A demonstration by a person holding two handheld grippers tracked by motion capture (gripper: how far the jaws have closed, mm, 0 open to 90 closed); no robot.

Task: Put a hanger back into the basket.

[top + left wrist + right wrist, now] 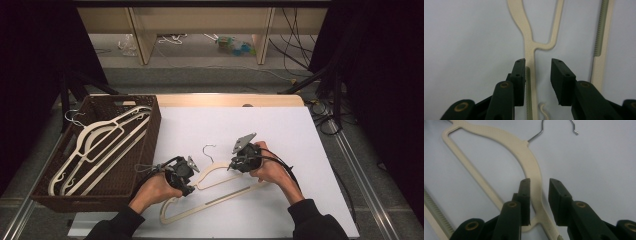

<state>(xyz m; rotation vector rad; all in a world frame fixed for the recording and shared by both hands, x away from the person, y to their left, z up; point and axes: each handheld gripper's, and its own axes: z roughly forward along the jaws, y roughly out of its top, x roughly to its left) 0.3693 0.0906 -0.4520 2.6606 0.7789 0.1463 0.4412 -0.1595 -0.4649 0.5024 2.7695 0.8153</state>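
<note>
Two open hand-held grippers point(186, 172) point(243, 159) astride the hanger point(215, 192).

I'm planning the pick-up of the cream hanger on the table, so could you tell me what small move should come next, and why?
Probably close both grippers. The left gripper and the right gripper each have open jaws straddling an arm of the cream hanger, which lies flat on the white table. Neither pair is clamped yet. Closing first should secure it for lifting, perhaps toward the basket holding other hangers.

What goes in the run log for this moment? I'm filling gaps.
left hand-held gripper: open, straddling cream hanger arm | right hand-held gripper: open, straddling hanger shoulder | hanger flat on table | more hangers in basket
</note>
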